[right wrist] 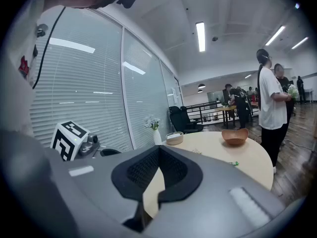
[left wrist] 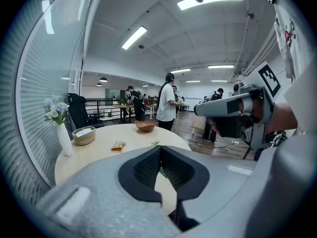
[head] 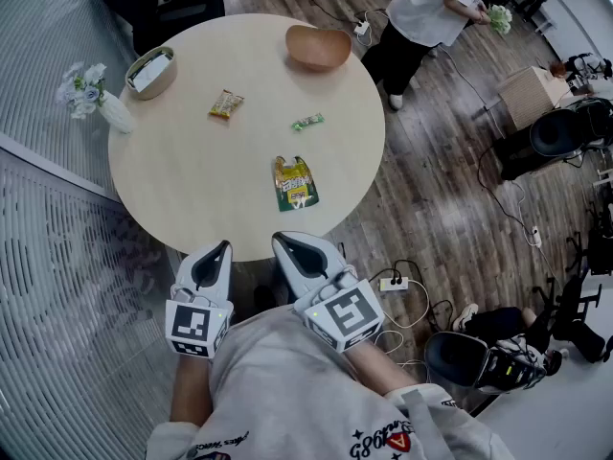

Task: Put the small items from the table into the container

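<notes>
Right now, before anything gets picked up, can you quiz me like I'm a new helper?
1. True or false: the wooden bowl is empty.
2. Which lies nearest the left hand-held gripper and right hand-held gripper? A green candy, B yellow-green packet, C orange snack packet.
3. How many small items lie loose on the table?
Key: 1 true; 2 B; 3 three.
</notes>
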Tool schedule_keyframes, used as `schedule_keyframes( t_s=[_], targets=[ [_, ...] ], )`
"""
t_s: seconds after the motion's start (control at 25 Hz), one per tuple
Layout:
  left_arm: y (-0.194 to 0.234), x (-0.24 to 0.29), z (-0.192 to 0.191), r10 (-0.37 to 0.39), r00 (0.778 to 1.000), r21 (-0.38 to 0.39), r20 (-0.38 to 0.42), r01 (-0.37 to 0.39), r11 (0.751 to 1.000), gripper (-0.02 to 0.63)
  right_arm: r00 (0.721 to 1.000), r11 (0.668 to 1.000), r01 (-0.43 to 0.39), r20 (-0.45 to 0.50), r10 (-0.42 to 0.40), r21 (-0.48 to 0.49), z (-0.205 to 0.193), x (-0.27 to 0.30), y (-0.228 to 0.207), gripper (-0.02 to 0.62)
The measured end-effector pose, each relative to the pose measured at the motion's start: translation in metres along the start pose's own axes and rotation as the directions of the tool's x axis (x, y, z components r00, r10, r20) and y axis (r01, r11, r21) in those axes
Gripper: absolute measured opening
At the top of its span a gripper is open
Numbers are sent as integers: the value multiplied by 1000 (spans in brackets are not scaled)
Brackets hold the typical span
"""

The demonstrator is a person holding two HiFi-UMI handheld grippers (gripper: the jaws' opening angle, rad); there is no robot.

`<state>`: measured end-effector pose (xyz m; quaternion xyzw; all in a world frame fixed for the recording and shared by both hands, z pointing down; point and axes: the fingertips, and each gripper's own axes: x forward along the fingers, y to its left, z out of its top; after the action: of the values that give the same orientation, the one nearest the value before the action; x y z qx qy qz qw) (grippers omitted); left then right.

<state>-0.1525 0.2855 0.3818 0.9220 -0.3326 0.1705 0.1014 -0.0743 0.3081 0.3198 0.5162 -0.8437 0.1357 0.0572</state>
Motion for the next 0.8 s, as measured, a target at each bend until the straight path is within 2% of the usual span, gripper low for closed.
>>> schedule_keyframes(
  t_s=[0.28, 0.4, 0.52, 0.56, 0.8],
  targets=[
    [6, 4, 1, 6, 1000, -11, 3, -6, 1000, -5, 999, 1000, -21, 43, 20, 3, 7, 6, -2, 3],
    [10, 9, 0, 15, 1000, -31, 5, -15, 999, -5, 1000, 1000, -8, 28, 9, -29, 1, 12, -14, 3],
    [15, 17, 0, 25, 1000, -47, -4, -25, 999, -5, 997, 996, 32, -66, -37, -78, -34, 25, -44, 20],
    [18, 21, 0, 29, 1000, -46, -7, -29, 999, -5, 992, 994, 47, -110, -57, -95, -52, 31, -60, 57],
    [44, 58, 1, 82, 996, -72, -34, -85, 994, -5, 925, 983, 94, -352, -144, -157, -157, 75, -163, 159]
  ],
)
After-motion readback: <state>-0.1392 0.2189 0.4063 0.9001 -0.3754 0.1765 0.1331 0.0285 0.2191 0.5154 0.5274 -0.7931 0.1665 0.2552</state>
